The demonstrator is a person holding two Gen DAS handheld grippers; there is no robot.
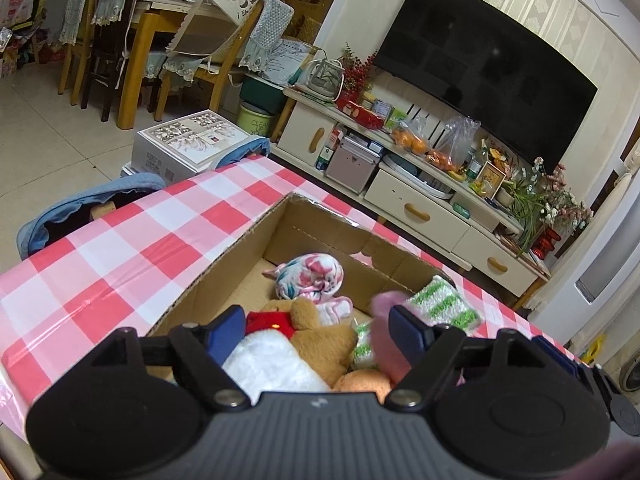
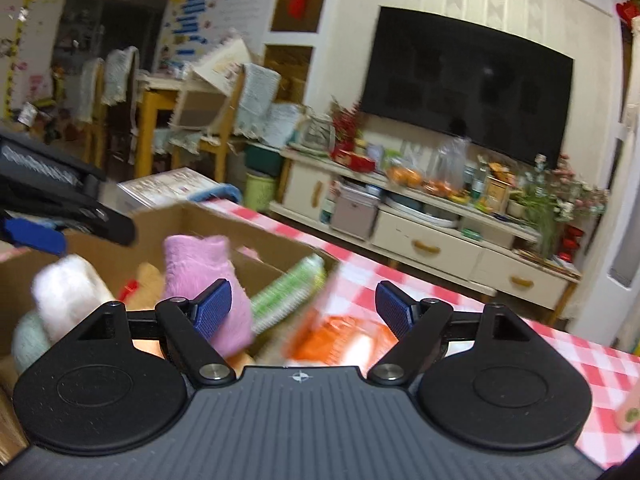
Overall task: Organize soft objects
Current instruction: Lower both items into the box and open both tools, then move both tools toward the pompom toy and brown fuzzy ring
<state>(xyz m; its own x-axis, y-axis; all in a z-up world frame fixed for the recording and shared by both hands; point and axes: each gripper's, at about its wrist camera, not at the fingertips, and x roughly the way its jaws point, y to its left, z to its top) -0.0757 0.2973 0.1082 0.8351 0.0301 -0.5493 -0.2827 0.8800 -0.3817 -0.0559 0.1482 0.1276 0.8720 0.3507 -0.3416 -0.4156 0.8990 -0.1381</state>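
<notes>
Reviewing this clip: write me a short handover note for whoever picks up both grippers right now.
Left gripper: open over the cardboard box, nothing clamped.
Right gripper: open, empty, beside the box.
In the box: teddy bear, white plush, floral bundle, pink fuzzy piece, green striped cloth.
Left to do: an orange-and-white item, blurred, seems to lie outside on the checked tablecloth; it probably goes in next.

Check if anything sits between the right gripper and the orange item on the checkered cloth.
Nothing visible does. The right gripper is open directly over the blurred orange item; the pink towel lies beside its left finger, over the cardboard box.
</notes>
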